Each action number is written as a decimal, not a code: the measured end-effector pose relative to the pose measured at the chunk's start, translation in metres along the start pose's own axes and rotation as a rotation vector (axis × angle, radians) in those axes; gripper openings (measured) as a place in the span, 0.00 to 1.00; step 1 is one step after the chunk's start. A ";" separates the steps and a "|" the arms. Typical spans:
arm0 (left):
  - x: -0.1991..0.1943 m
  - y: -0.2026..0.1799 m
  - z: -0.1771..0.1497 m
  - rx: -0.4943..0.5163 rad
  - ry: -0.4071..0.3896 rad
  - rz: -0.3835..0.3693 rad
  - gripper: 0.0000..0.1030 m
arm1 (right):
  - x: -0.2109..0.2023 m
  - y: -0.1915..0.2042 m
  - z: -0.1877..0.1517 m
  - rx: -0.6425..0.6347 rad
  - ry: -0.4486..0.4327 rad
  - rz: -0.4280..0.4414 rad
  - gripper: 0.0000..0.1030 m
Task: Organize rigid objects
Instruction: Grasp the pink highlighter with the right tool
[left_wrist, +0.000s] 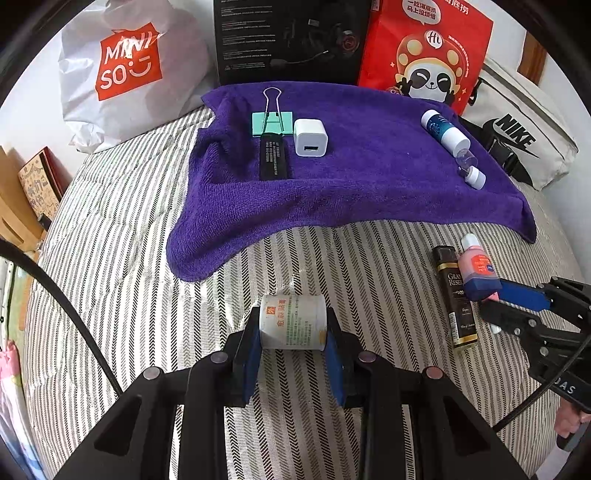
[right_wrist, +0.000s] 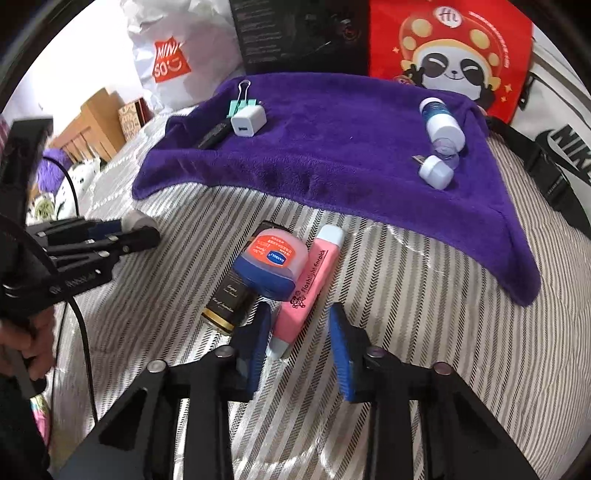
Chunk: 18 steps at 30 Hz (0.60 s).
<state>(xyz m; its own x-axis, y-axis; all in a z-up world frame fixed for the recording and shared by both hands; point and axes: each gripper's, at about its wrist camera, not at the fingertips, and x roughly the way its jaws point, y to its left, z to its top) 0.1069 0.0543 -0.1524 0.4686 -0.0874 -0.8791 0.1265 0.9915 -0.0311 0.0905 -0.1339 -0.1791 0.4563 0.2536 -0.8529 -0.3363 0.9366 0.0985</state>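
On the striped bedsheet my left gripper (left_wrist: 292, 332) is shut on a white cylindrical jar (left_wrist: 291, 317) lying sideways, just in front of the purple towel (left_wrist: 351, 192). My right gripper (right_wrist: 300, 321) is open around the lower end of a pink highlighter (right_wrist: 310, 280). The highlighter rests against the left pad, and a strip of sheet shows before the right pad. A pink jar with a blue lid (right_wrist: 271, 262) leans on a black bottle (right_wrist: 227, 302) just left of the highlighter. From the right wrist view the left gripper (right_wrist: 144, 229) is at the left edge.
On the towel lie a mint binder clip (left_wrist: 271, 122), a white charger (left_wrist: 310, 138) and a black stick (left_wrist: 273, 158) at left, and a blue-white bottle (left_wrist: 445, 129) and a small white plug (right_wrist: 436, 171) at right. A white shopping bag (left_wrist: 122, 62), black box (left_wrist: 288, 37), red bag (left_wrist: 424, 48) and white sports bag (left_wrist: 517, 136) line the back.
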 end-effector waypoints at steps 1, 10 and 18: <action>0.000 0.001 0.000 -0.007 -0.002 -0.004 0.29 | 0.001 0.001 0.000 -0.015 -0.004 -0.009 0.24; -0.002 0.006 -0.003 -0.039 -0.019 -0.030 0.29 | -0.008 -0.031 -0.007 0.034 0.003 -0.030 0.17; -0.003 0.004 -0.003 -0.029 -0.018 -0.015 0.29 | -0.005 -0.036 -0.001 0.026 0.016 -0.054 0.18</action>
<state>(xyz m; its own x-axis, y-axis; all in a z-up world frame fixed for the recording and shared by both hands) 0.1034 0.0583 -0.1515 0.4823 -0.1032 -0.8699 0.1085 0.9924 -0.0576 0.0993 -0.1697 -0.1790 0.4600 0.1985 -0.8655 -0.2894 0.9550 0.0652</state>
